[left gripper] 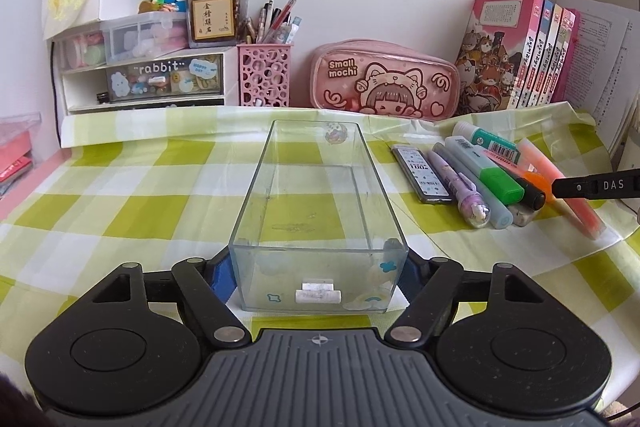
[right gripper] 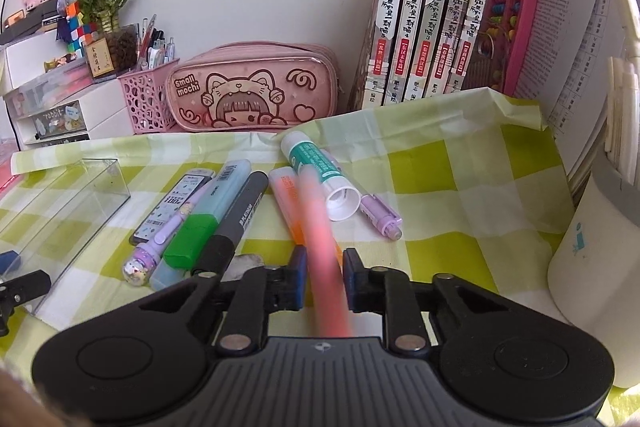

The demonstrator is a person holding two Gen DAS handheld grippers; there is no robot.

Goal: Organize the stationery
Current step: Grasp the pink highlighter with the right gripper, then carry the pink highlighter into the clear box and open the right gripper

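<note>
Clear plastic box (left gripper: 320, 211) clamped in left jaws; blurred coral highlighter (right gripper: 324, 247) between right jaws, contact indiscernible.

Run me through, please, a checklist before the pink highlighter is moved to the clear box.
1. Left tongs clamped on the clear box: ok.
2. Room in the box for a highlighter: ok.
3. Pink highlighter between the right tongs: ok.
4. Right pads pressing firmly on it: cannot tell, the highlighter is blurred.
5. Neighbours clear of it: not ok, the orange highlighter lies right against it.
</note>
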